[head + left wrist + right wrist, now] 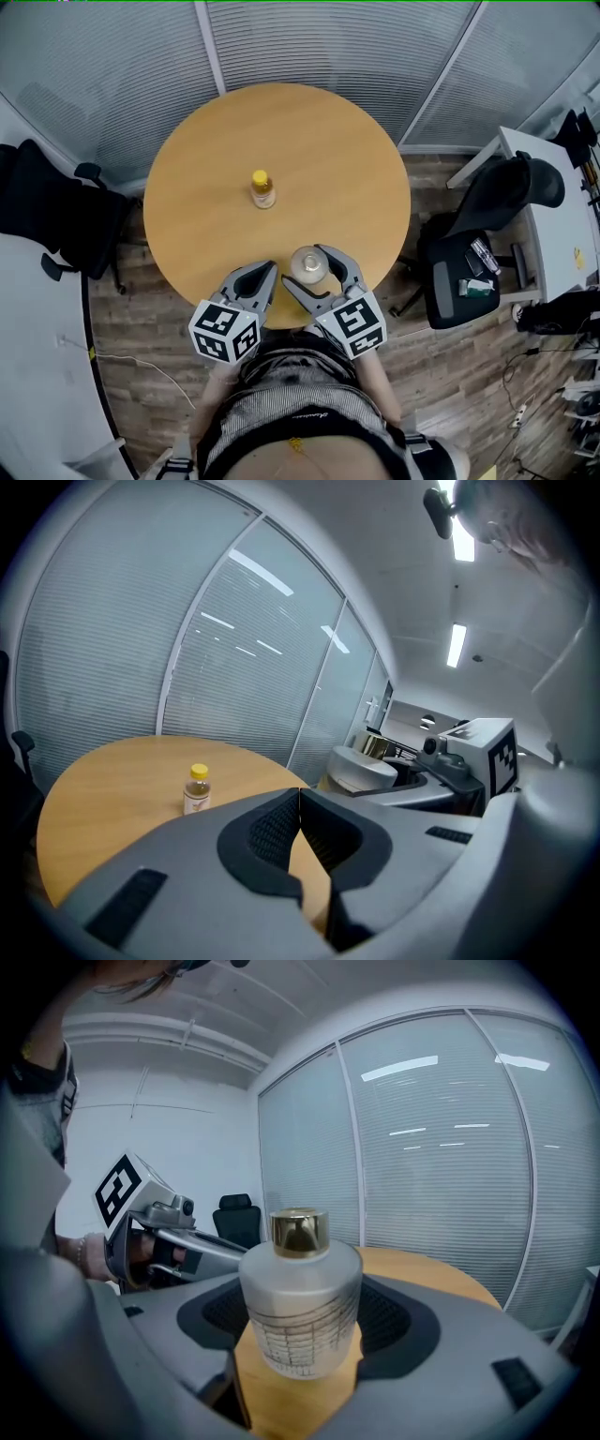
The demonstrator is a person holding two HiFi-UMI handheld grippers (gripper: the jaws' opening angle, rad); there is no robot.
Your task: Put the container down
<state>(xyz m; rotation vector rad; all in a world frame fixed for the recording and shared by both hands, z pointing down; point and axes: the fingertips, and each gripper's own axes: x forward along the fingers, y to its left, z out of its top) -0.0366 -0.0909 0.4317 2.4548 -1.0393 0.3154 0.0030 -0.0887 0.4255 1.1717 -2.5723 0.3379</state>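
Container [300, 1307]: a frosted bottle with a gold cap, upright between the jaws of the right gripper [302, 1340]. Both pads press against its sides, so the claw is pinching the body below the shoulder. In the head view the container [308, 265] sits over the near edge of the table [319, 141], close to the operator. Whether its base touches the wood cannot be determined.

Left gripper [298, 803]: jaws pressed together with nothing between them. It hangs just beside the right gripper [312, 273], on its left side.

Probable faults from this position:
- Release before the base is seated flat: the container drops or tips. The frosted body looks like glass and would likely chip or break.
- Release too near the rim: the near edge is close, and a nudge from a retracting jaw could push the container off.
- Uneven jaw opening: one pad drags the smooth wall and tilts the bottle.

Surface: a round, light wooden tabletop, flat and bare apart from a small bottle [263, 189] with a yellow cap near its centre, well apart from the container.

Room: wood-pattern floor [141, 319]; a black office chair [487, 211] to the right beside a white desk [553, 225]; a glass partition [328, 37] with closed blinds beyond the table.
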